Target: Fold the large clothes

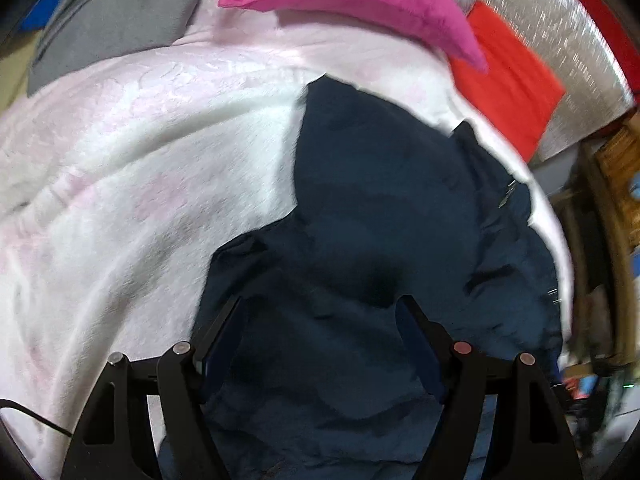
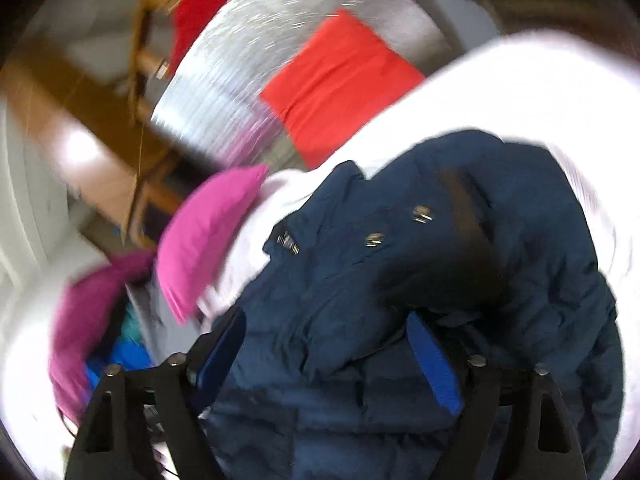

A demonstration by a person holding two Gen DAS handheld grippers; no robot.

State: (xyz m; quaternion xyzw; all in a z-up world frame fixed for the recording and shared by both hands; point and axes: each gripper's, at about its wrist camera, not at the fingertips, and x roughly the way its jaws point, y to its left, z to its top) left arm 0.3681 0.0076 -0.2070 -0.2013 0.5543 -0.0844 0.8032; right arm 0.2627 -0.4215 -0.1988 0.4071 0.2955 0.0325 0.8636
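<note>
Left tool wide over navy jacket, right tool wide, jacket label unreadable

Jacket: lower part was cut off by the frame bottom.
Blanket: partly hidden under the jacket.
Right view: motion-blurred throughout; snaps smeared.
Red cloth: blurred.
</note>
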